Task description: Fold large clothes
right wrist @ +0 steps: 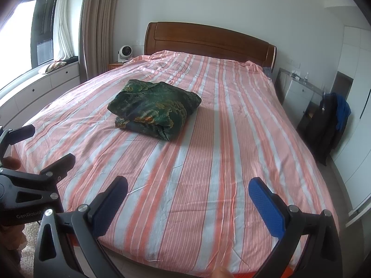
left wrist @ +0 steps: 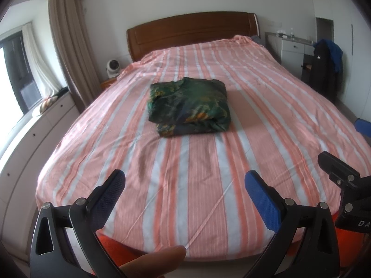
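Resting mid-bed, at twelve o'clock from both tools, a dark green patterned fabric bundle (left wrist: 189, 106) is seen folded compact; soft, light, best taken at its near layered edge. Left gripper (left wrist: 185, 199) and right gripper (right wrist: 188, 205) are held wide, empty. Pink-striped bedsheet (left wrist: 197, 185), wooden headboard (left wrist: 192, 30) beyond.

1. Left gripper (left wrist: 185, 185): jaws spread wide apart; nothing between the blue pads (left wrist: 262, 203); fingers point forward and slightly down.
2. Right gripper (right wrist: 187, 192): jaws spread wide; pads bare; same forward pose.
3. Relative position: the two units sit side by side, near each other; each appears at the edge of the other's view.
4. Thumb tip (left wrist: 155, 261): visible at the lower edge of the left wrist view, beneath the fingers.
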{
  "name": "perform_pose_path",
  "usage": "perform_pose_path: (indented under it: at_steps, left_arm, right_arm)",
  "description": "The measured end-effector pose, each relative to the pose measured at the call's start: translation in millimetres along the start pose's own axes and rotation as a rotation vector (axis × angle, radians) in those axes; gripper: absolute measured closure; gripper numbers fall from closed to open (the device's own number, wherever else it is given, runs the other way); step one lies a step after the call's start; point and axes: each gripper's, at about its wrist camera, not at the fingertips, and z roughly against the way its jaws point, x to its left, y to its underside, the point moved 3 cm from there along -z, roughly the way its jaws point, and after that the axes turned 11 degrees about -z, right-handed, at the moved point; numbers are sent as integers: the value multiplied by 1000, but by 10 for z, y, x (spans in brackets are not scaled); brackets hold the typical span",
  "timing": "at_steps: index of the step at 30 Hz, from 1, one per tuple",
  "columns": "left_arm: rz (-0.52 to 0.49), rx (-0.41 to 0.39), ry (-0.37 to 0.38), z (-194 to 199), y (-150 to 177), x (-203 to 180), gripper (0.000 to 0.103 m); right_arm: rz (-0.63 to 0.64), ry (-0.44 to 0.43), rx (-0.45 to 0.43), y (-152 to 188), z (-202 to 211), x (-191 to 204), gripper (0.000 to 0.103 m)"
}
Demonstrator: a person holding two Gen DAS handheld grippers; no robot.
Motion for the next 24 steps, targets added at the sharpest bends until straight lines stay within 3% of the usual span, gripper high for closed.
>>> perform_pose_path:
  at_steps: [24]
  left_arm:
    - [34, -21, 16, 65, -102, 12, 0]
  right_arm:
    - [-18, -22, -36, -158, 73, 20, 0]
